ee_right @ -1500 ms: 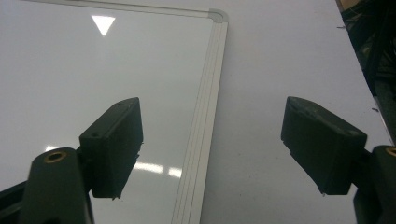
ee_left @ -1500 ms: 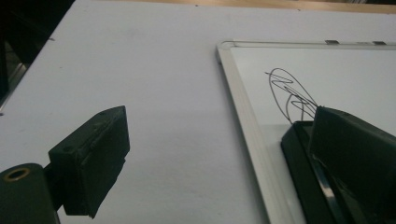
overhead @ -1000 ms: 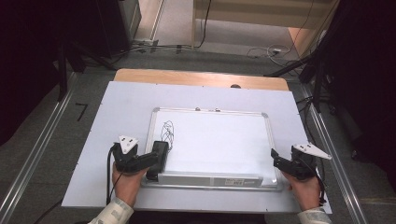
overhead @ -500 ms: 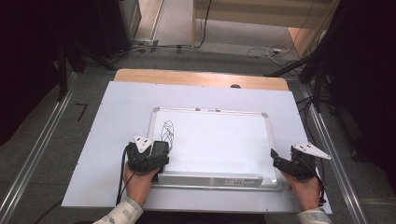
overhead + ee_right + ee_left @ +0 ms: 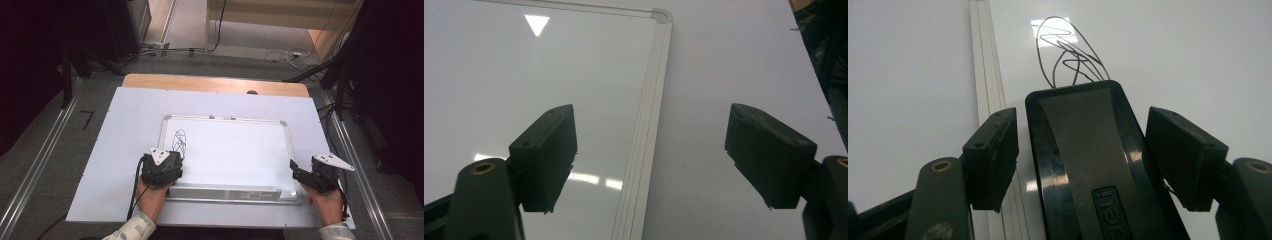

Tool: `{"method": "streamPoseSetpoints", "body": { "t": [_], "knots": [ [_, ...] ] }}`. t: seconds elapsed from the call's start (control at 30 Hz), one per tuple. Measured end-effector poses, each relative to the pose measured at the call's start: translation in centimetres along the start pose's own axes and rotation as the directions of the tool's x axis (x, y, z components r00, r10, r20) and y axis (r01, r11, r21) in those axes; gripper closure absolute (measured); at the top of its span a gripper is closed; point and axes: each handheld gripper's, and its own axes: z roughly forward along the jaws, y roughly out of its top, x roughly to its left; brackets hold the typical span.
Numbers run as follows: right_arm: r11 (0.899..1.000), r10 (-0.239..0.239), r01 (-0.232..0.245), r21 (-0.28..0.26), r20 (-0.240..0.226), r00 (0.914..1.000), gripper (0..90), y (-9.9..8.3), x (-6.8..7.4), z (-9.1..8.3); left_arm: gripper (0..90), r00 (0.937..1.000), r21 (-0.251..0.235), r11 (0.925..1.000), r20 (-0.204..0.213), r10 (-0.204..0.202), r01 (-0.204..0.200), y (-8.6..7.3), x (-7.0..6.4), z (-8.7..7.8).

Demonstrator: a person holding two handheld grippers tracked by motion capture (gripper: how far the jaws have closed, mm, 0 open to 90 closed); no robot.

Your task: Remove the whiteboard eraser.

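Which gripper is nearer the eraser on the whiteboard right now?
Left. The left gripper has its open jaws on either side of the eraser; the right gripper hangs open over the whiteboard's opposite edge.

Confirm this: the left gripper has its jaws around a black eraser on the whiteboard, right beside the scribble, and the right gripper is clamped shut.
Wrong about the right gripper: the right gripper view shows its jaws wide open over the whiteboard frame. The left gripper does straddle the black eraser beside the scribble.

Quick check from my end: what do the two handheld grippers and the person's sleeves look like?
Both the left gripper and right gripper are black, each topped by a grey three-cornered plate, with blocky black jaw pads. A black cable trails from the left one. The sleeves look light and patterned.
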Motion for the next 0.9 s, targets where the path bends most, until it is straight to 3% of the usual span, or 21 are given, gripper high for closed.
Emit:
{"method": "streamPoseSetpoints", "body": {
  "t": [0.33,0.5,0.8,0.9],
  "knots": [
    [1.0,0.0,0.0,0.003,0.002,1.0,19.5,0.0,0.04,0.03,34.5,0.999,0.055,0.9984,0.043,-0.014,0.012,0.07,0.11,0.4],
    [1.0,0.0,0.0,0.004,0.001,1.0,19.5,-0.01,0.07,0.03,37.3,0.998,0.055,0.9981,0.055,-0.03,0.027,0.07,0.07,0.42],
    [1.0,0.003,-0.003,0.001,-0.001,1.0,19.5,-0.02,-0.02,0.02,40.2,0.999,0.038,0.9993,0.044,0.001,-0.003,0.18,-0.12,0.27],
    [1.0,0.004,-0.004,0.002,0.0,1.0,19.5,-0.02,-0.02,-0.01,40.3,0.9984,0.039,0.9992,0.055,-0.01,0.008,0.28,0.05,0.28]
  ]
}}
